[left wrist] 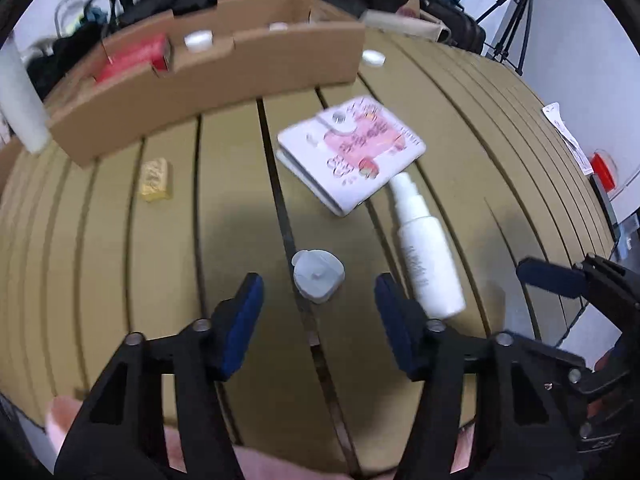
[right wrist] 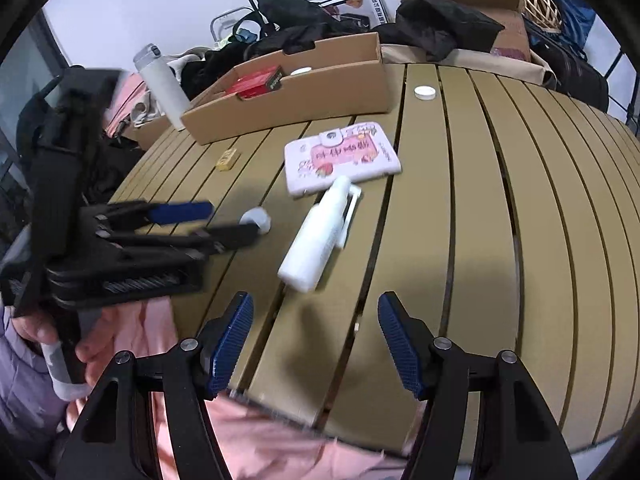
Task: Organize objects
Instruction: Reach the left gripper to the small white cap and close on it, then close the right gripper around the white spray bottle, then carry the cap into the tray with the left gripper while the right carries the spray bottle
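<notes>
Small grey cap (left wrist: 318, 275) on the slatted desk (left wrist: 120, 264), just ahead of the left tool (left wrist: 319, 322) and between its blue pads, untouched; jaws parted. White spray bottle (right wrist: 320, 236) lying flat ahead of the right tool (right wrist: 316, 344), slightly left of centre; jaws parted, nothing between. Pink-and-white pouch (right wrist: 340, 156) beyond the bottle, touching its nozzle end. Farther ahead, cardboard tray (right wrist: 304, 100) with a red box (right wrist: 256, 82) inside. White round lid (right wrist: 425, 92) right of the tray. Yellow block (left wrist: 155, 181) ahead-left of the left tool.
</notes>
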### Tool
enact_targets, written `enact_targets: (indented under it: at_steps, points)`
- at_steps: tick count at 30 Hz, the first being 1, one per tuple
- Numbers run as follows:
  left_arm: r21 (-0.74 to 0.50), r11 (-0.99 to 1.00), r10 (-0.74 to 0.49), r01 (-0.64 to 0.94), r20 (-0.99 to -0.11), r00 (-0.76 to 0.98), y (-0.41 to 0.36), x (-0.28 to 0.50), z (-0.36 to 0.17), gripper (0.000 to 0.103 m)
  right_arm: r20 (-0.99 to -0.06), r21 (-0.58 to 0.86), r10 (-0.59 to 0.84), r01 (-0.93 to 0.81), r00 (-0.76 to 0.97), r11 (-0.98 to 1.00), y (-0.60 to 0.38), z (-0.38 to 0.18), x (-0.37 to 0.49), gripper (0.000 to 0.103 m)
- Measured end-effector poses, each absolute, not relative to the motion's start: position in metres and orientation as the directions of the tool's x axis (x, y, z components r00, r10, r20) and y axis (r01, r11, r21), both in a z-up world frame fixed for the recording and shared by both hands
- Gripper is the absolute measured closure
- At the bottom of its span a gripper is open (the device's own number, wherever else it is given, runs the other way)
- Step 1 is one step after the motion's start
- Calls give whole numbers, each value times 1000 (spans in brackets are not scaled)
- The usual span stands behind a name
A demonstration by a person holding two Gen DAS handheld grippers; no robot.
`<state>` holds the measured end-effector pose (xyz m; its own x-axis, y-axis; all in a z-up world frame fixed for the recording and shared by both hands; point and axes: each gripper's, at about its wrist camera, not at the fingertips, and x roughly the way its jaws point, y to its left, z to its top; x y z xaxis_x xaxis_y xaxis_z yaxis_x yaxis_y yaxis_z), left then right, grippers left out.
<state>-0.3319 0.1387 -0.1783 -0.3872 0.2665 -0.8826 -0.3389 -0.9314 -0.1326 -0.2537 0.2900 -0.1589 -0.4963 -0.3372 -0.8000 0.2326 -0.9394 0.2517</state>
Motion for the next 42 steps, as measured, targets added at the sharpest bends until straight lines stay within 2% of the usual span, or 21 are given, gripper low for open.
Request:
enact_targets:
  at_steps: [2, 5, 8, 11, 13, 15, 17, 20, 33, 42]
  points:
    - [-159, -930, 291, -332, -871, -397, 135, -333, -181, 59, -803, 248, -332, 229, -496, -941, 287, -163, -265, 34]
    - [-188, -924, 319, -333, -860, -397, 131, -335, -181, 79, -813, 228, -309, 217, -494, -949, 280, -171, -279, 34]
    - [-177, -927, 309, -330, -859, -408, 129, -329, -180, 79, -825, 203, -276, 199, -493, -959, 271, -179, -291, 34]
    - [-212, -933, 322, -289, -851, -415, 118, -326, -180, 79, -845, 142, -211, 174, -491, -974, 262, -187, -301, 39]
    - [-210, -943, 307, -257, -848, -432, 109, -318, -179, 79, -847, 88, -167, 176, -505, -981, 258, -189, -302, 47]
    - [-208, -948, 298, -239, -843, -448, 104, -314, -176, 79, -847, 27, -109, 163, -521, -986, 255, -190, -301, 62]
    - [-207, -952, 291, -226, -838, -461, 99, -308, -173, 79, -844, -5, -88, 170, -530, -985, 256, -189, -299, 70]
    - [-195, -958, 275, -208, -831, -484, 92, -298, -167, 79, -844, -7, -86, 170, -530, -985, 260, -187, -294, 73]
    - [-165, -965, 250, -204, -814, -524, 83, -236, -142, 79, -809, 58, -152, 179, -568, -982, 272, -148, -245, 73]
    - [-152, -967, 242, -205, -800, -550, 83, -219, -132, 79, -795, 68, -175, 200, -581, -977, 274, -137, -227, 73]
